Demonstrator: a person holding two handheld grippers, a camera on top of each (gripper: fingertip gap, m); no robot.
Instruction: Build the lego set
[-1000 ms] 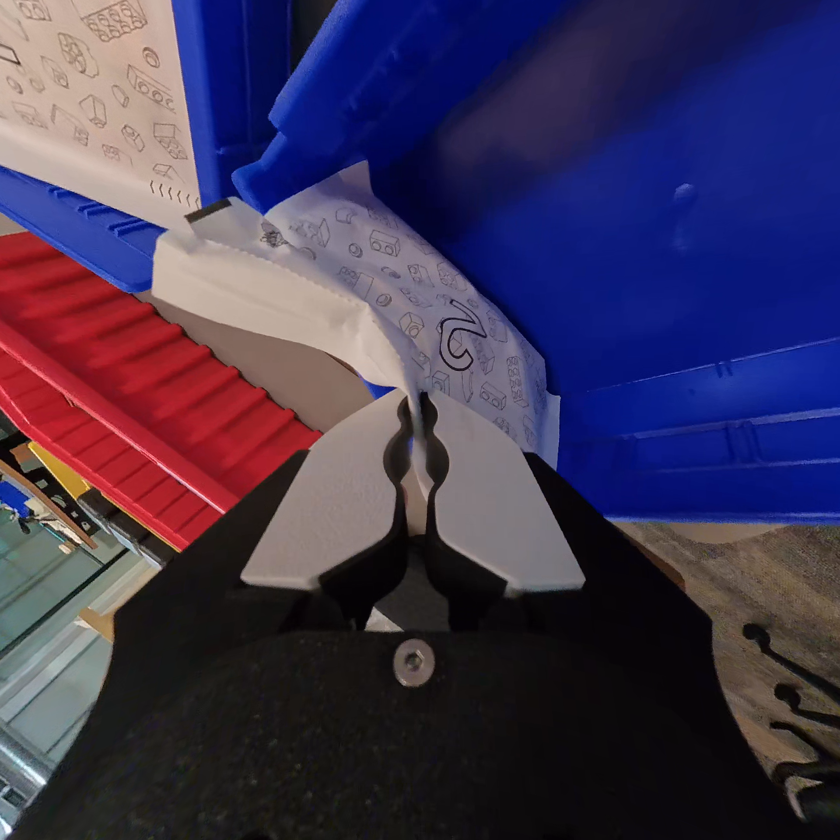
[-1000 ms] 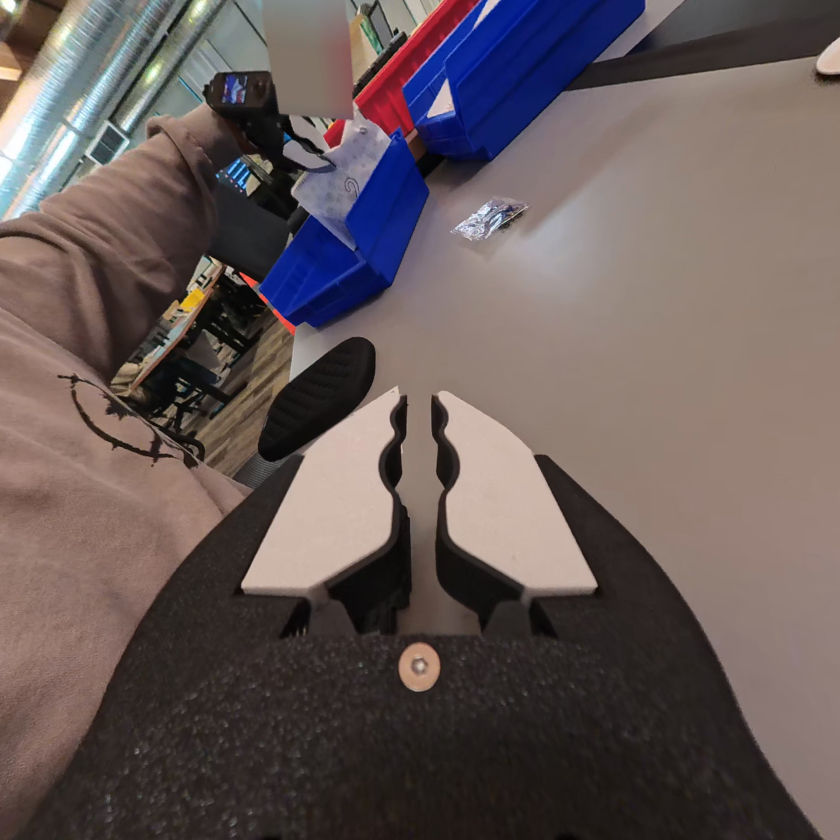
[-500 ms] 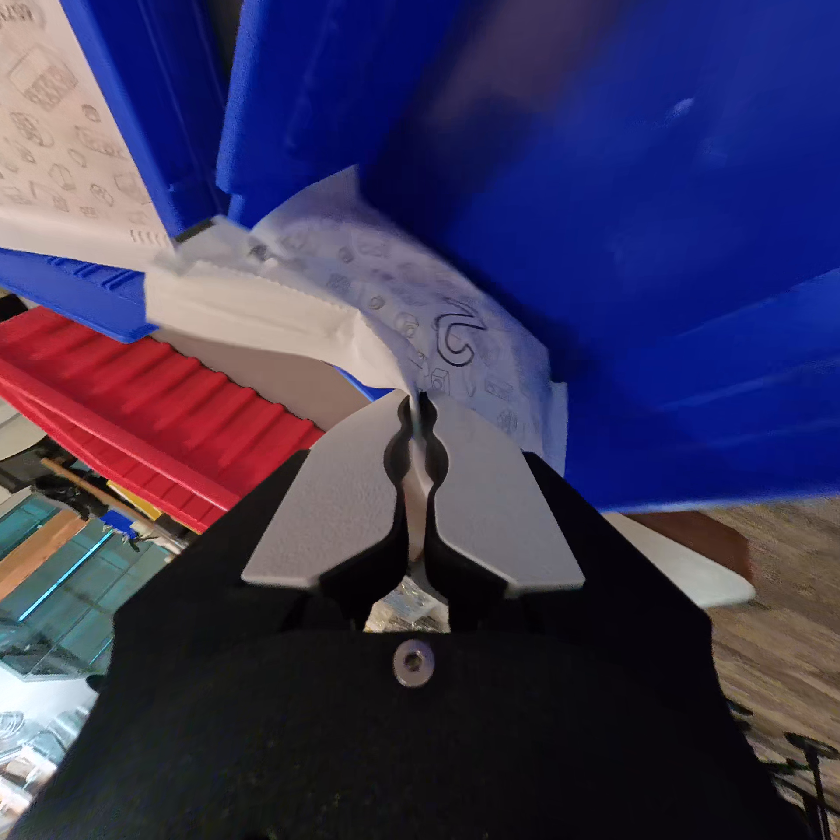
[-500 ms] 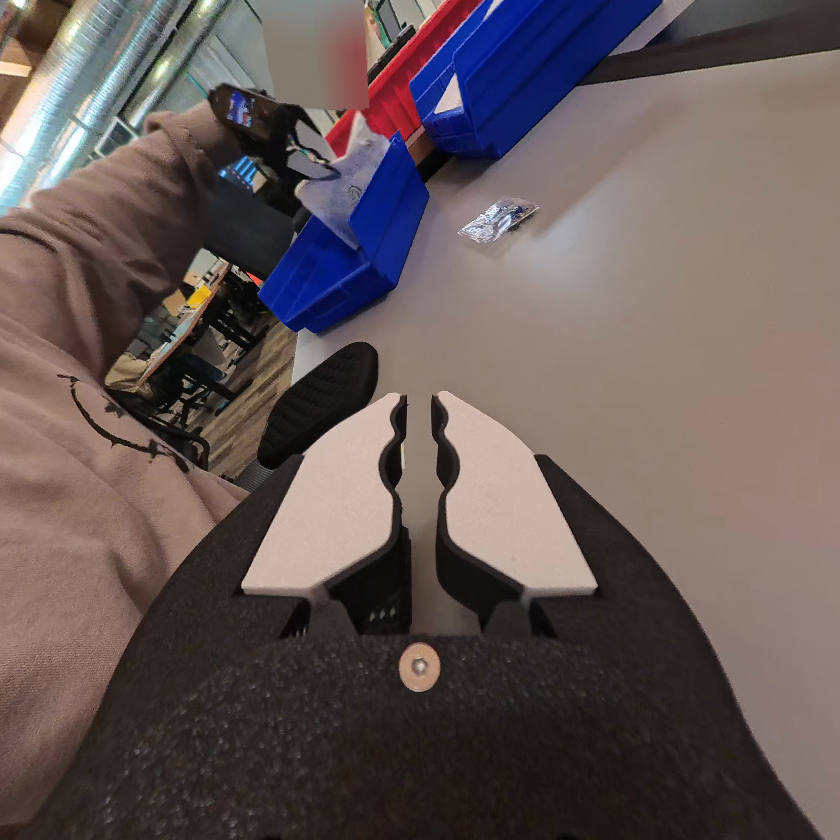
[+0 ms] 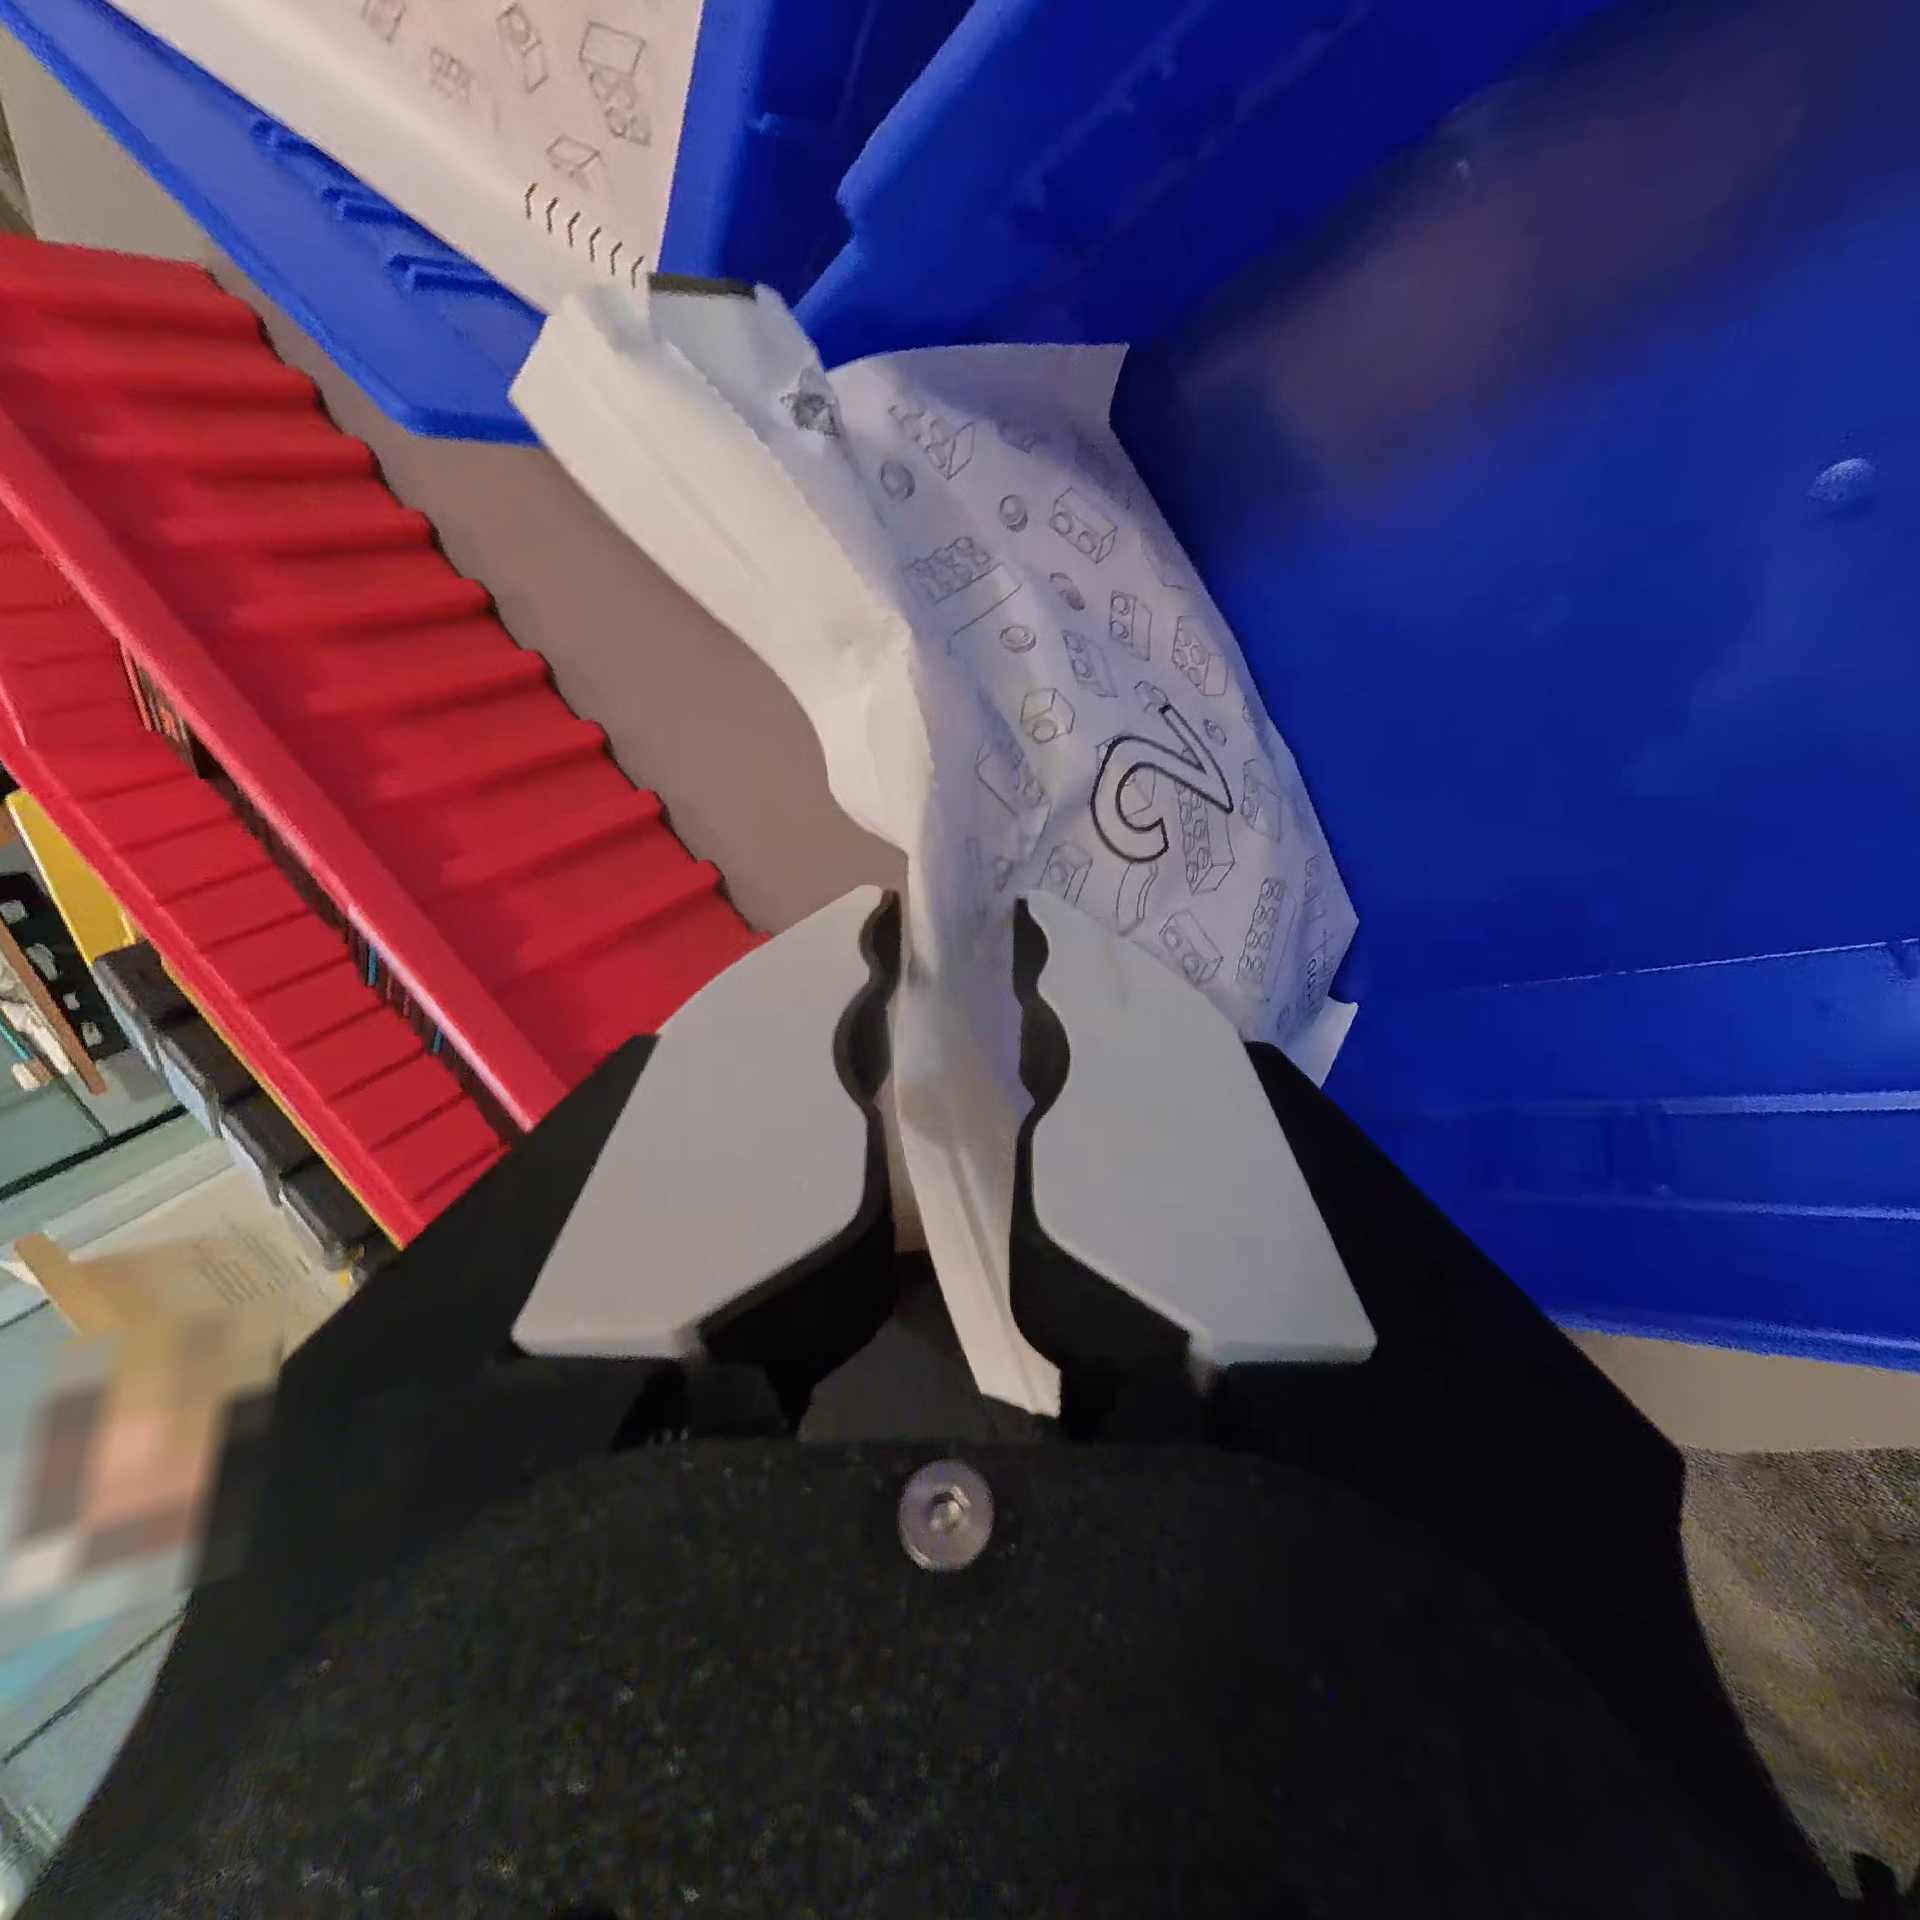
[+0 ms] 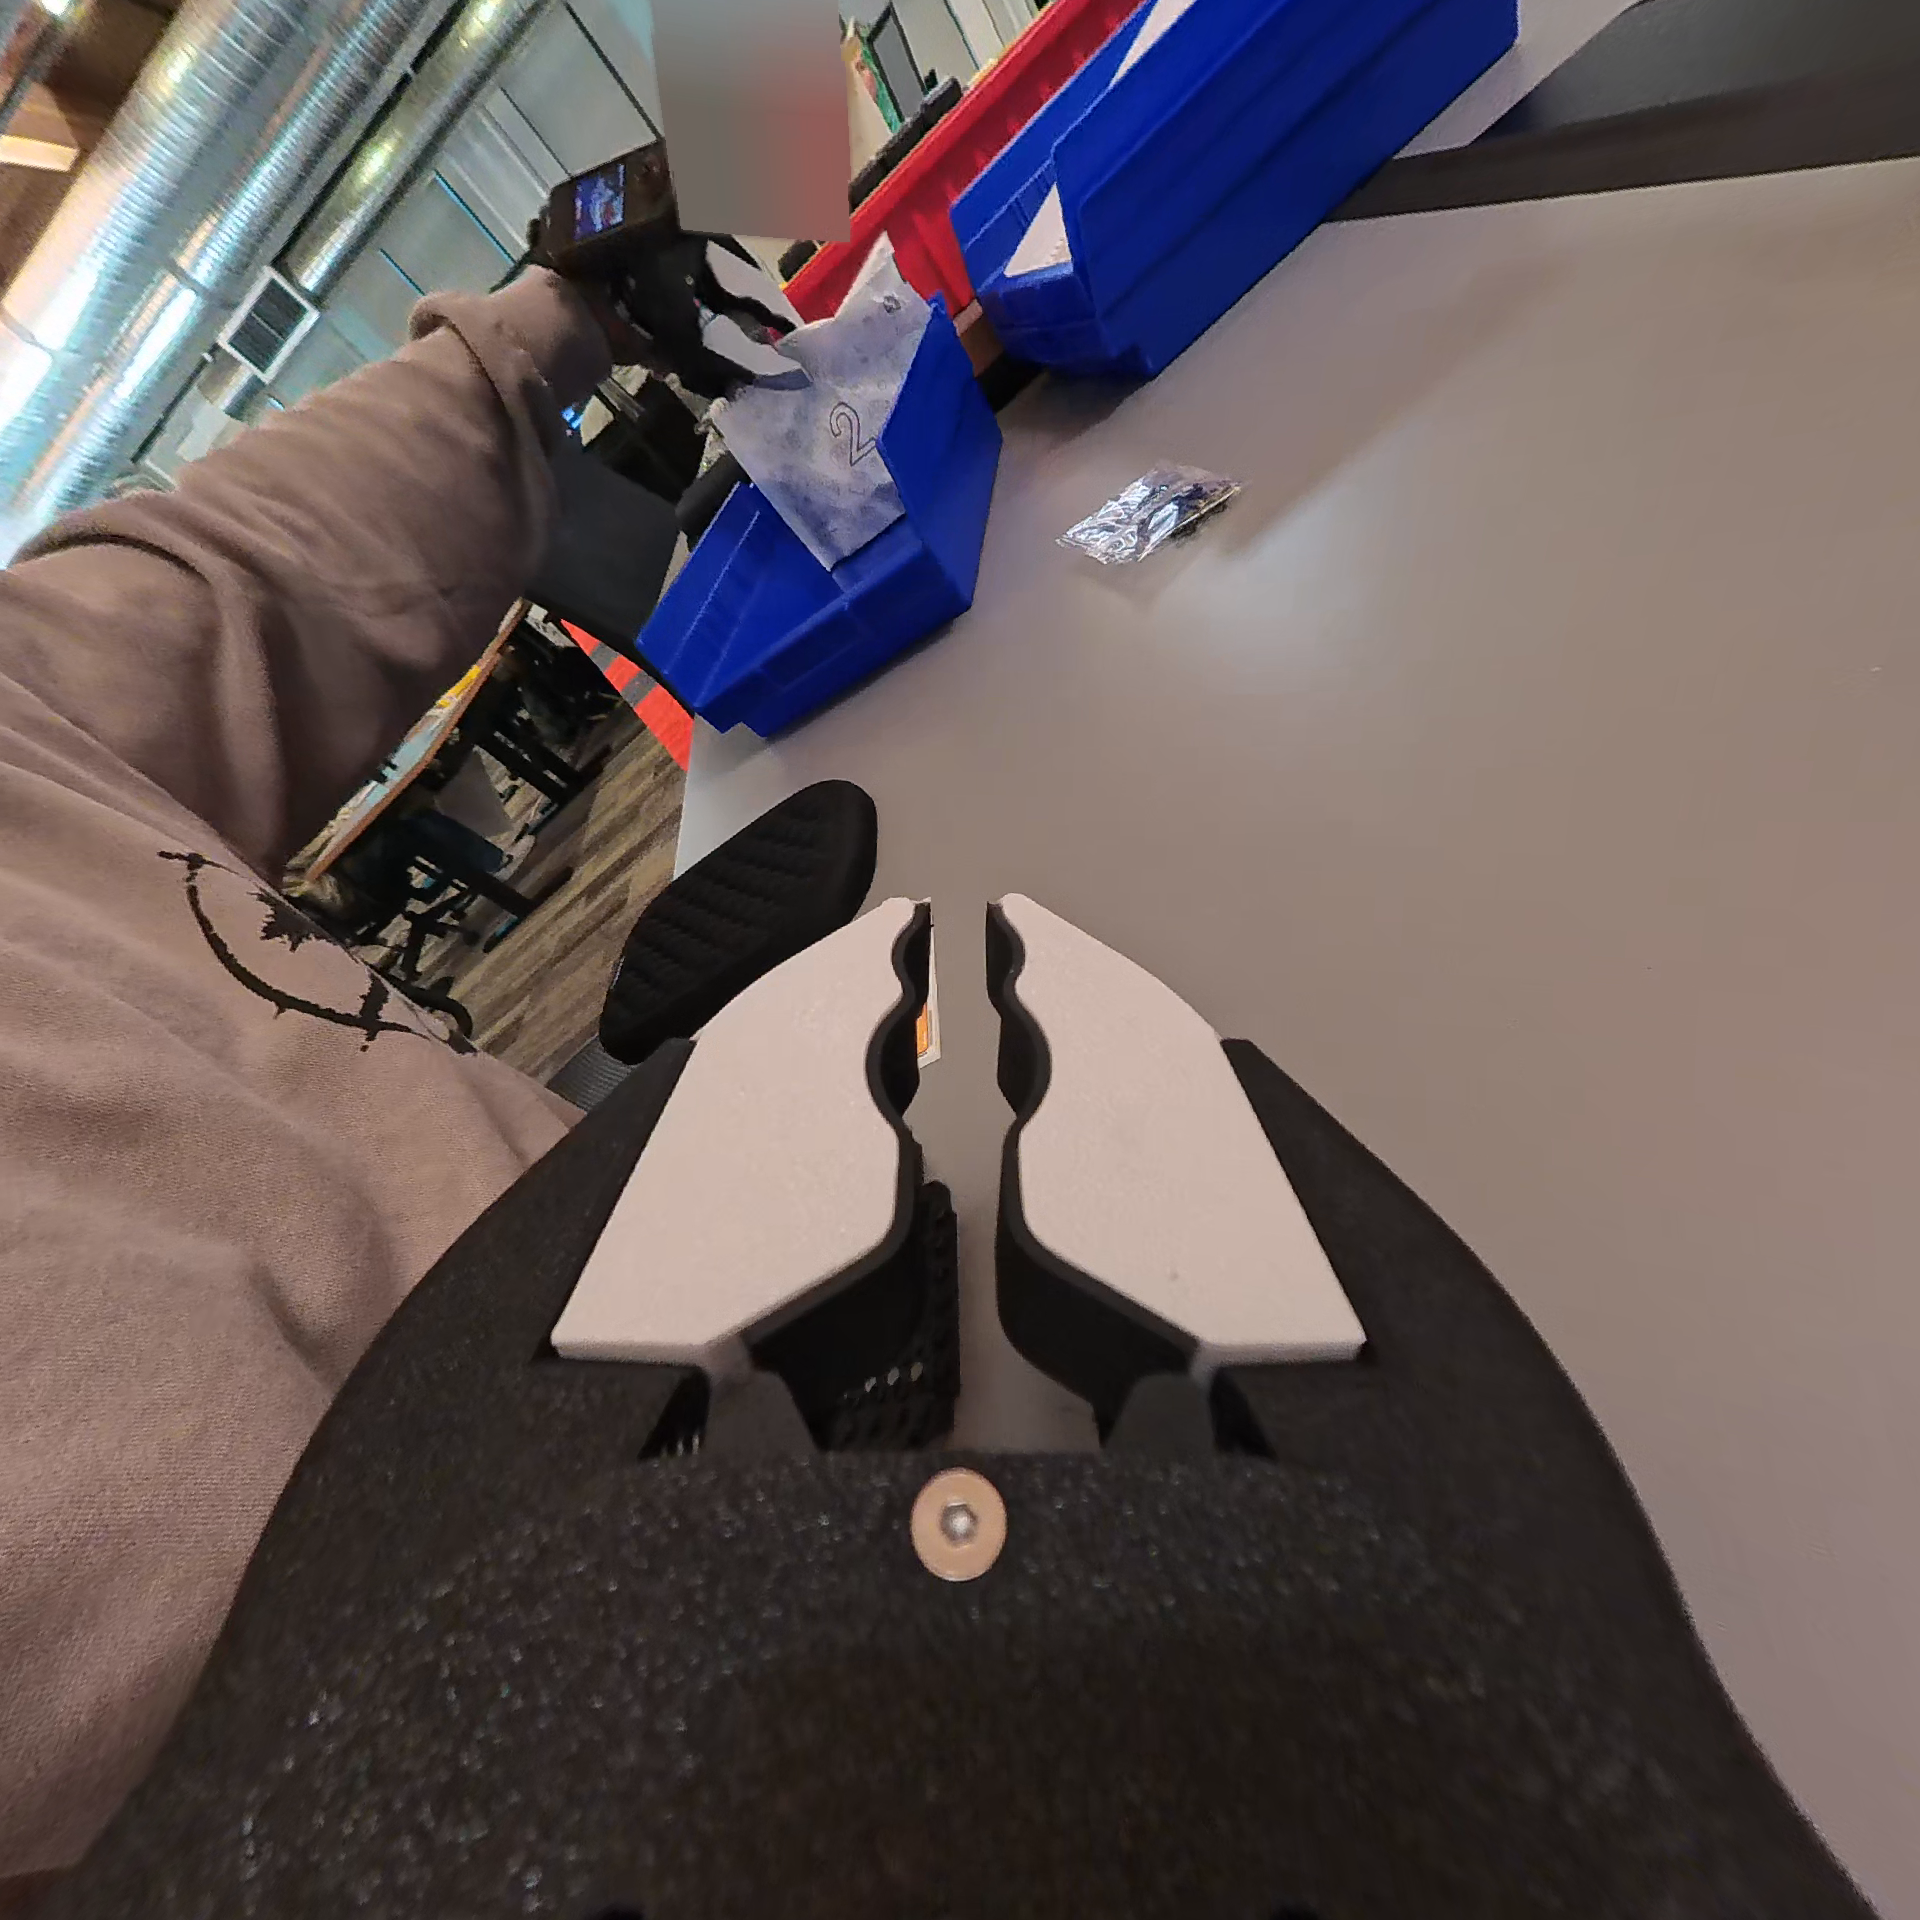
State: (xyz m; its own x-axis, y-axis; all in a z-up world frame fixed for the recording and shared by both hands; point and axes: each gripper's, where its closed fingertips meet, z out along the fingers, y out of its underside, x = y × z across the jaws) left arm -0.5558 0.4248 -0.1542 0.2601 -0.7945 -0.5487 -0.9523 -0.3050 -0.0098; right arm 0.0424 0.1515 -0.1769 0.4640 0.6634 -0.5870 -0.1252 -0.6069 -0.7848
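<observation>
Between the parted left claw (image 5: 948,914), a creased white brick-printed bag (image 5: 1081,665)

Grey table (image 6: 1507,779), black chair (image 6: 748,914), perhaps ducting (image 6: 260,177)

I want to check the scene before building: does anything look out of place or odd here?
Yes. The white paper bag is crumpled and sticks up out of the blue bin, its edge between the parted jaws of the left claw. A small clear packet lies alone on the grey table.
</observation>
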